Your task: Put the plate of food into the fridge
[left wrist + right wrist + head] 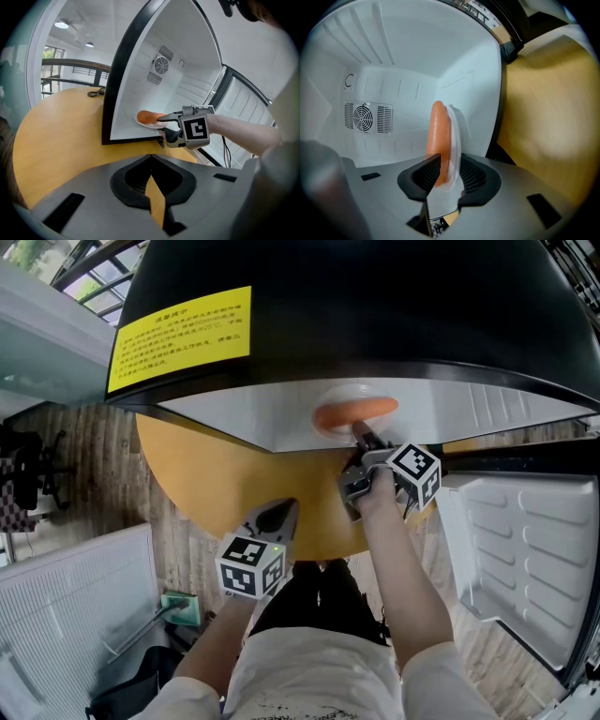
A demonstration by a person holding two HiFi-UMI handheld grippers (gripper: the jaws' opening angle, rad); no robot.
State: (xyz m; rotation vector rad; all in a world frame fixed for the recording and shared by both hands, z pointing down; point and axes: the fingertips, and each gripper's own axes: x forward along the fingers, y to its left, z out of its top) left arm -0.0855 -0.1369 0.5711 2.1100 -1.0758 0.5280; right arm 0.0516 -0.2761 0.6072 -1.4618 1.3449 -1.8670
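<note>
A white plate (339, 394) with an orange piece of food (354, 412) lies on the white floor inside the black fridge (375, 306), close to its opening. My right gripper (361, 439) reaches into the opening. Its jaws stand apart on either side of the plate's near rim (454, 136) and the food (439, 136), open and not clamping. The left gripper view shows the same plate (143, 123) at the right gripper's tips (161, 124). My left gripper (279, 514) hovers over the yellow table (234, 484), shut and empty.
The fridge stands on the round yellow table, with its white-lined door (525, 540) swung open to the right. A fan grille (363, 117) sits on the fridge's back wall. A white radiator-like panel (66, 587) stands on the floor at the lower left.
</note>
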